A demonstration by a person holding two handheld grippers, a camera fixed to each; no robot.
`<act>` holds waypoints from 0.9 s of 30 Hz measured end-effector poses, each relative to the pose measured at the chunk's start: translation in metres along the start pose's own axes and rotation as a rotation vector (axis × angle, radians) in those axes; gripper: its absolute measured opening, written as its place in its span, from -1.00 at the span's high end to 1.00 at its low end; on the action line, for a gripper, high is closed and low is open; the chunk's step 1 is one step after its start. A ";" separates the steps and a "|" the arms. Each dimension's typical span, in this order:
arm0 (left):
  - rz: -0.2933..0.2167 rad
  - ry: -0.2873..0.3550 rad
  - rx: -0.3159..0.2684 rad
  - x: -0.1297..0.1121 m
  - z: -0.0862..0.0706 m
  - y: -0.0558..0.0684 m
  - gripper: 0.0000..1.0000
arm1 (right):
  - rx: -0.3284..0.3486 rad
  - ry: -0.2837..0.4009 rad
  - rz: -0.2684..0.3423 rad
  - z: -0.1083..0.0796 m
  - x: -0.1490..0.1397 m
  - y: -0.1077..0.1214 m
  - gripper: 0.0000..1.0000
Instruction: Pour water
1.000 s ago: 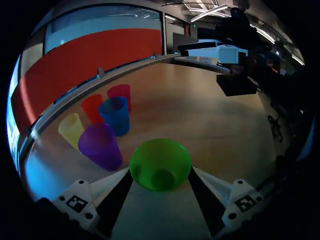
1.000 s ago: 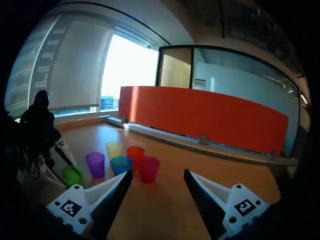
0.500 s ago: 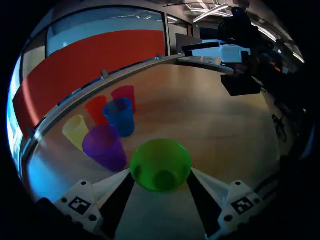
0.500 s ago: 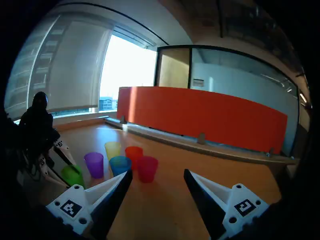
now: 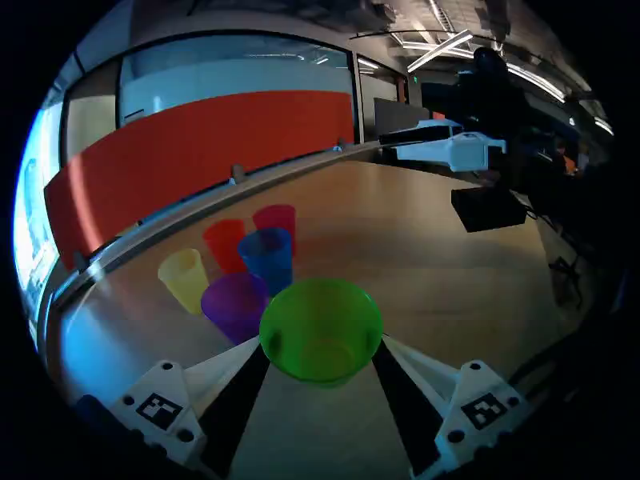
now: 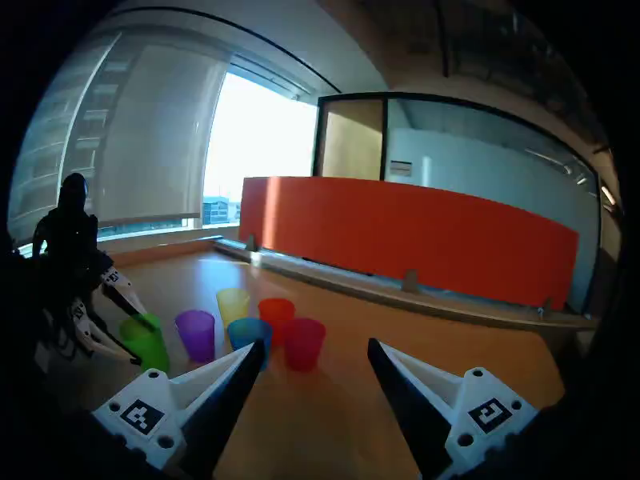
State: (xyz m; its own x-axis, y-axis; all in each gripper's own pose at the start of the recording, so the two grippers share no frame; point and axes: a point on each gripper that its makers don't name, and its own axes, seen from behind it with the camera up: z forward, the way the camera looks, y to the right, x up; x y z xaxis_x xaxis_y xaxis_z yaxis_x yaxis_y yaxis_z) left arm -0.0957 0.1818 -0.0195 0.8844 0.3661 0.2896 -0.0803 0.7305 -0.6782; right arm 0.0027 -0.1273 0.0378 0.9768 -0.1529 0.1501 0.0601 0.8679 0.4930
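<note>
In the left gripper view a translucent green cup [image 5: 321, 330] sits between the fingers of my left gripper [image 5: 320, 348], which is shut on it, with the cup's mouth facing the camera. Just behind it stands a purple cup [image 5: 232, 301], then a blue cup [image 5: 266, 256], a yellow cup [image 5: 184, 278], a red cup [image 5: 224, 242] and a pink cup [image 5: 276, 222]. In the right gripper view my right gripper [image 6: 316, 360] is open and holds nothing. There the green cup [image 6: 144, 340] hangs upright in the left gripper [image 6: 108, 308], left of the purple cup [image 6: 197, 334].
The cups stand on a wide wooden table [image 5: 416, 248] edged by a metal rail and an orange partition [image 5: 200, 144]. A bright window [image 6: 256, 160] lies behind. The right gripper [image 5: 448, 148] shows far across the table beside a dark box [image 5: 488, 208].
The left gripper has lifted the green cup and brought it closer to upright. The cup group now sits lower and nearer behind it. The right gripper has barely moved.
</note>
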 end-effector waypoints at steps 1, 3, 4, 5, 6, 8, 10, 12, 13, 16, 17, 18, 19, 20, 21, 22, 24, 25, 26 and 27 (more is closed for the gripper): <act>-0.006 0.016 0.010 0.004 -0.003 -0.001 -0.69 | 0.004 0.001 -0.002 0.001 0.001 -0.002 -1.00; -0.016 0.044 0.028 0.011 -0.009 -0.003 -0.69 | 0.011 0.002 -0.006 0.003 0.002 -0.007 -0.99; -0.021 0.059 0.038 0.015 -0.013 -0.004 -0.69 | 0.015 0.001 -0.009 0.005 0.003 -0.010 -0.99; -0.026 0.072 0.048 0.018 -0.016 -0.004 -0.69 | 0.019 0.001 -0.011 0.006 0.003 -0.012 -0.99; -0.030 0.085 0.057 0.021 -0.020 -0.005 -0.69 | 0.023 0.000 -0.013 0.007 0.003 -0.015 -0.99; -0.034 0.112 0.076 0.028 -0.027 -0.007 -0.69 | 0.031 -0.003 -0.020 0.010 0.003 -0.020 -0.99; -0.036 0.137 0.096 0.033 -0.035 -0.009 -0.69 | 0.039 -0.006 -0.026 0.013 0.003 -0.026 -0.99; -0.038 0.159 0.115 0.038 -0.042 -0.011 -0.69 | 0.046 -0.009 -0.031 0.016 0.003 -0.031 -0.99; -0.040 0.168 0.124 0.040 -0.045 -0.012 -0.69 | 0.051 -0.010 -0.033 0.017 0.003 -0.034 -1.00; -0.046 0.200 0.149 0.046 -0.055 -0.014 -0.69 | 0.064 -0.012 -0.037 0.021 0.004 -0.041 -0.99; -0.048 0.212 0.156 0.048 -0.058 -0.015 -0.69 | 0.067 -0.012 -0.038 0.023 0.004 -0.044 -0.99; -0.051 0.225 0.163 0.050 -0.061 -0.016 -0.69 | 0.071 -0.012 -0.039 0.024 0.005 -0.046 -0.99; -0.056 0.240 0.168 0.053 -0.064 -0.016 -0.69 | 0.074 -0.013 -0.040 0.025 0.005 -0.048 -1.00; -0.060 0.254 0.173 0.056 -0.067 -0.016 -0.69 | 0.077 -0.014 -0.040 0.027 0.005 -0.050 -1.00; -0.064 0.268 0.177 0.058 -0.070 -0.016 -0.69 | 0.081 -0.016 -0.041 0.028 0.005 -0.052 -1.00; -0.070 0.283 0.179 0.061 -0.072 -0.015 -0.69 | 0.084 -0.017 -0.042 0.030 0.005 -0.054 -1.00; -0.078 0.308 0.182 0.065 -0.077 -0.014 -0.69 | 0.089 -0.021 -0.043 0.033 0.005 -0.058 -1.00; -0.081 0.320 0.184 0.068 -0.079 -0.014 -0.69 | 0.092 -0.024 -0.044 0.035 0.004 -0.060 -1.00; -0.083 0.331 0.186 0.070 -0.081 -0.013 -0.69 | 0.095 -0.027 -0.044 0.036 0.003 -0.061 -1.00; -0.086 0.342 0.188 0.072 -0.083 -0.013 -0.69 | 0.098 -0.029 -0.045 0.038 0.002 -0.063 -1.00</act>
State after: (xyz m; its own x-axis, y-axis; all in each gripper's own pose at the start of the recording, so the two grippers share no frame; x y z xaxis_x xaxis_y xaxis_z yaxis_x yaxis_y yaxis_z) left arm 0.0071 0.1513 -0.0460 0.9910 0.1095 0.0771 -0.0542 0.8543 -0.5169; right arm -0.0069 -0.1998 0.0397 0.9670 -0.2057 0.1504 0.0819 0.8100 0.5807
